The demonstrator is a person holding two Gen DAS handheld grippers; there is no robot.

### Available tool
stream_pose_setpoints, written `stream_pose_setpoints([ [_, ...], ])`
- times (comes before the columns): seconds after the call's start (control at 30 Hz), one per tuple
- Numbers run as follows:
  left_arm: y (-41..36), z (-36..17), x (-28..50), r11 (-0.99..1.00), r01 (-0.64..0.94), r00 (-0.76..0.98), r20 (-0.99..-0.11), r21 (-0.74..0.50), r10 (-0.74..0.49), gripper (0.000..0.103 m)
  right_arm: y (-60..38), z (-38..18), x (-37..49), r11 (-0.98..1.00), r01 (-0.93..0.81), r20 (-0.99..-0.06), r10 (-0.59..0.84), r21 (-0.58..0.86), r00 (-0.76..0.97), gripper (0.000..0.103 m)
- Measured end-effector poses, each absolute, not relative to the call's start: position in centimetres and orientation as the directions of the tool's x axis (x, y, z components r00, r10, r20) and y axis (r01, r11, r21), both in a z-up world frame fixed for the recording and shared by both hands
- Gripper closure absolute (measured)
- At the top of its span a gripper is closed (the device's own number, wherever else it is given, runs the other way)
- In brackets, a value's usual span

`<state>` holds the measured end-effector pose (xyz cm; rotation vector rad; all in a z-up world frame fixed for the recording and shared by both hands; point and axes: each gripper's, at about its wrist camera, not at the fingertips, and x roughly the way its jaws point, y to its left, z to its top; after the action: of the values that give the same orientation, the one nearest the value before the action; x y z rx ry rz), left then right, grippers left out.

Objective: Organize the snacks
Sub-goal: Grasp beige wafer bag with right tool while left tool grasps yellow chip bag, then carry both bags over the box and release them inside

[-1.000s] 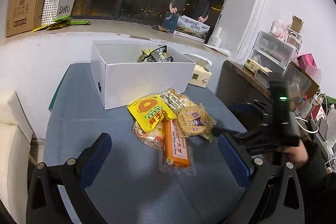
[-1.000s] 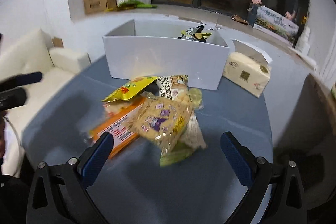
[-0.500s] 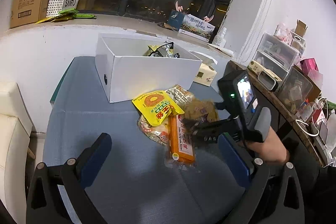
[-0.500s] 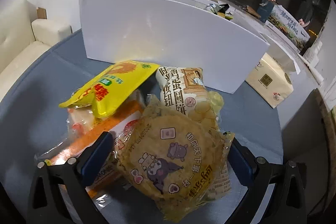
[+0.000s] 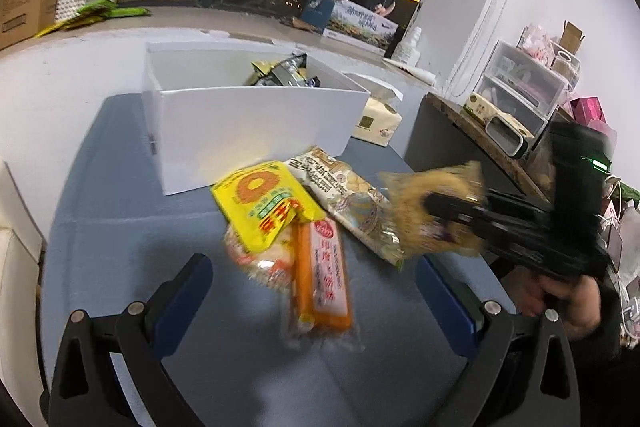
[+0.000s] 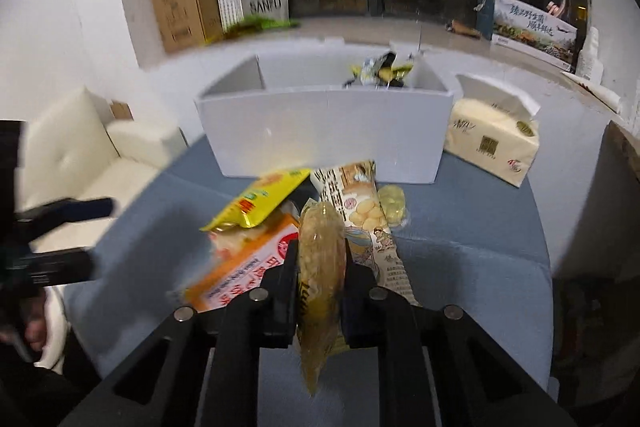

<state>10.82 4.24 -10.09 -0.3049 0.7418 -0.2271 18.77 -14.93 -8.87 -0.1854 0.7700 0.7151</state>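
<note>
The right gripper point(image 6: 321, 269) pinched the cookie packet point(image 6: 320, 267) edge-on above the blue table point(image 6: 472, 263), near the white box point(image 6: 328, 131). The left gripper point(image 5: 312, 291) hung wide open, empty, over the snack pile point(image 5: 288, 223).

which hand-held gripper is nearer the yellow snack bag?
Left. The left hand-held gripper, open, sits just before the yellow snack bag; the right hand-held gripper is off beside it, clamping a cookie pack.

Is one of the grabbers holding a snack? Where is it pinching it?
Yes. The right gripper pinches the round cookie packet across its middle; the left gripper holds nothing.
</note>
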Motion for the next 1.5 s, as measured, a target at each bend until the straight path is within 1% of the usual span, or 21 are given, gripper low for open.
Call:
stream_pose_setpoints([
  [0.13,4.0,-10.9,14.5,0.929,0.07,0.686,-0.658,-0.364,-0.31,0.0,-17.4,-7.4,17.2,0.754,-0.643,-0.646,0.558,0.133,0.521,0.087],
  [0.23,4.5,-12.1,18.2,0.919,-0.01,0.651,-0.701,-0.394,-0.293,0.0,-18.9,-6.7,16.2,0.767,-0.628,-0.625,0.557,0.135,0.547,0.086],
  [0.33,5.4,-13.9,21.3,0.904,-0.134,0.596,-0.762,-0.406,-0.254,0.0,-20.2,-6.3,15.3,0.777,-0.616,-0.607,0.555,0.134,0.569,0.087],
  [0.4,6.0,-15.0,22.7,0.874,-0.184,0.574,-0.771,-0.449,-0.275,0.0,-20.6,-6.1,14.8,0.78,-0.614,-0.599,0.552,0.125,0.579,0.087],
  [0.5,6.5,-16.5,24.6,0.87,-0.28,0.526,-0.823,-0.405,-0.214,0.0,-20.9,-6.2,14.5,0.776,-0.62,-0.599,0.554,0.12,0.578,0.087],
  [0.53,6.6,-16.9,25.0,0.872,-0.293,0.517,-0.832,-0.393,-0.202,0.001,-20.9,-6.4,14.5,0.776,-0.62,-0.6,0.554,0.119,0.578,0.087],
  [0.57,6.5,-17.4,25.4,0.874,-0.279,0.509,-0.833,-0.398,-0.217,0.002,-21.0,-6.5,14.5,0.777,-0.618,-0.601,0.554,0.123,0.576,0.087],
  [0.6,6.4,-17.7,25.5,0.873,-0.268,0.509,-0.83,-0.407,-0.23,0.014,-21.1,-6.7,14.5,0.775,-0.618,-0.601,0.556,0.127,0.574,0.087],
  [0.63,6.3,-17.5,25.3,0.887,-0.258,0.525,-0.826,-0.384,-0.204,0.023,-21.1,-6.8,14.5,0.775,-0.619,-0.603,0.557,0.131,0.571,0.087],
  [0.67,6.3,-17.4,25.2,0.893,-0.246,0.535,-0.821,-0.376,-0.199,0.027,-21.1,-7.0,14.6,0.776,-0.617,-0.607,0.555,0.131,0.569,0.086],
  [0.7,6.4,-17.1,25.0,0.893,-0.228,0.548,-0.81,-0.387,-0.211,0.041,-21.2,-7.1,14.6,0.776,-0.616,-0.609,0.555,0.134,0.567,0.086],
  [0.73,6.5,-16.9,24.6,0.891,-0.208,0.563,-0.794,-0.404,-0.228,0.049,-21.2,-7.2,14.6,0.777,-0.615,-0.61,0.555,0.136,0.566,0.086],
  [0.8,6.4,-16.3,23.8,0.908,-0.176,0.587,-0.781,-0.38,-0.214,0.052,-21.3,-7.4,14.5,0.777,-0.614,-0.611,0.555,0.139,0.564,0.086],
  [0.93,5.9,-14.7,21.3,0.934,-0.105,0.648,-0.736,-0.341,-0.196,0.054,-21.1,-7.6,14.4,0.776,-0.615,-0.613,0.556,0.141,0.561,0.086],
  [1.07,5.9,-11.4,17.4,0.946,-0.016,0.737,-0.643,-0.325,-0.209,0.054,-20.9,-7.7,14.4,0.773,-0.618,-0.614,0.559,0.142,0.557,0.086],
  [1.2,6.7,-7.9,15.2,0.943,0.04,0.808,-0.544,-0.33,-0.225,0.054,-20.6,-7.2,15.1,0.752,-0.631,-0.586,0.603,0.191,0.541,0.086],
  [1.27,7.0,-6.0,15.2,0.942,0.046,0.837,-0.503,-0.332,-0.218,0.054,-20.2,-6.7,16.2,0.74,-0.639,-0.569,0.625,0.212,0.535,0.086],
  [1.33,7.8,-4.5,16.0,0.944,0.031,0.859,-0.475,-0.327,-0.193,0.054,-19.7,-6.0,17.9,0.713,-0.649,-0.546,0.666,0.266,0.508,0.086],
  [1.5,10.8,-1.8,18.9,0.93,0.003,0.887,-0.429,-0.368,-0.172,0.054,-17.4,-2.8,23.9,0.689,-0.64,-0.482,0.712,0.34,0.51,0.086],
])
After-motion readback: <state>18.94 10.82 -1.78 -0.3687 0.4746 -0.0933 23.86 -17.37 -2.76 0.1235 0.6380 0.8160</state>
